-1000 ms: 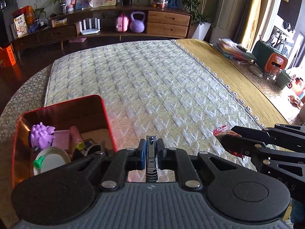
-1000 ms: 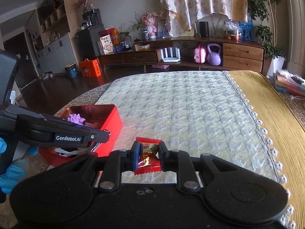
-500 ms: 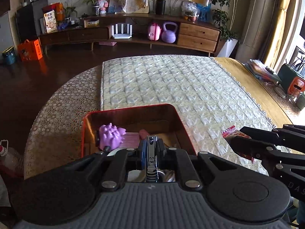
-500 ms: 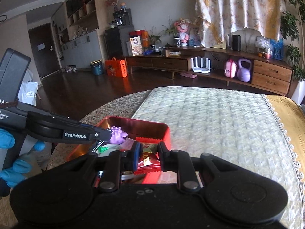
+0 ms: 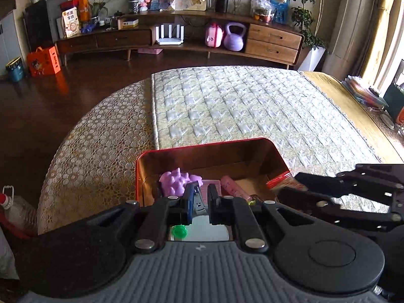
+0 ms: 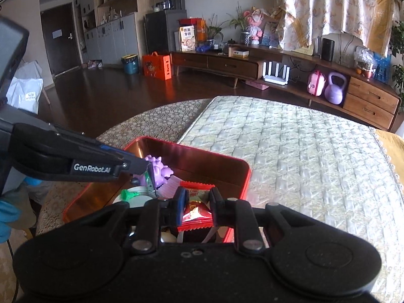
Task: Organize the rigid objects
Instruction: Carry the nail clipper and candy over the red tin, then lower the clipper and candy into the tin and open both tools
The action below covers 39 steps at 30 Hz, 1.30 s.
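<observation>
While both grippers are hovering over the red rectangular metal tin (image 5: 274, 149) | tin already holding a purple spiky plastic toy (image 5: 176, 183) | right gripper (image 6: 197, 203) loosening around red snack packet (image 6: 195, 210) | left gripper (image 5: 200, 203) parting, silver nail clipper (image 5: 197, 203) resting against one finger, release underway.

The black left gripper (image 5: 200, 205) is held with its jaws parted, a gap showing beside the right finger. The black right gripper (image 6: 196, 205) is held near and to its right, jaws likewise parted. A blue-gloved hand (image 6: 7, 217) is seen at the left.
</observation>
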Motion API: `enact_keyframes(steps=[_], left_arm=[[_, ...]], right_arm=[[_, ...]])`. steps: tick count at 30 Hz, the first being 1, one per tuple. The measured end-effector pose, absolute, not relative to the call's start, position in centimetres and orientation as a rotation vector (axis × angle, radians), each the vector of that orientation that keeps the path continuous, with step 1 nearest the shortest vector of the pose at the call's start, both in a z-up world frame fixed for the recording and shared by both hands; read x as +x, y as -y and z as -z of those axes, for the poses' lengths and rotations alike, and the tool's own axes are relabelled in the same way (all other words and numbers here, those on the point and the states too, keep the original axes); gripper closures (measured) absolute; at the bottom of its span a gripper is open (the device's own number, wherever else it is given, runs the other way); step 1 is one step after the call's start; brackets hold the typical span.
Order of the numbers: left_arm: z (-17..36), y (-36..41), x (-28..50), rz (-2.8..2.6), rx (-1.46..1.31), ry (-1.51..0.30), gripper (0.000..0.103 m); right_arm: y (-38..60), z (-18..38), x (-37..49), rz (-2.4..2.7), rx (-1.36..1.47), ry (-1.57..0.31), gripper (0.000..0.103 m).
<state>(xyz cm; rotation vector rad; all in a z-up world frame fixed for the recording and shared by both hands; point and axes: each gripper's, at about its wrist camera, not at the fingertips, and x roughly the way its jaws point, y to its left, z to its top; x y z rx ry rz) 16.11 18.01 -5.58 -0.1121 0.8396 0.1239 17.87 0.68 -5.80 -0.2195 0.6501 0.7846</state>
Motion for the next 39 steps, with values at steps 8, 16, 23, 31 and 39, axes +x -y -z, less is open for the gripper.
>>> enact_keyframes(steps=[8, 16, 23, 31, 39], left_arm=[[7.7, -18.6, 17.4, -0.140, -0.123, -0.883, 0.092], [9.1, -18.9, 16.9, -0.139, -0.144, -0.920, 0.092], [8.9, -18.8, 15.7, -0.128, -0.175, -0.913, 0.092], [7.1, -18.1, 13.6, -0.132, -0.171, -0.859, 0.091], [5.5, -17.2, 11.4, -0.114, -0.179, -0.818, 0.090]], right_arm=[[-2.1, 7.9, 18.1, -0.782, -0.272, -0.681, 0.081], [-1.2, 7.8, 17.6, -0.776, -0.252, -0.683, 0.071], [0.2, 6.7, 16.7, -0.784, -0.207, -0.670, 0.065], [1.3, 5.2, 15.6, -0.791, -0.157, -0.659, 0.058], [2.4, 3.8, 13.9, -0.786, -0.124, -0.621, 0.044]])
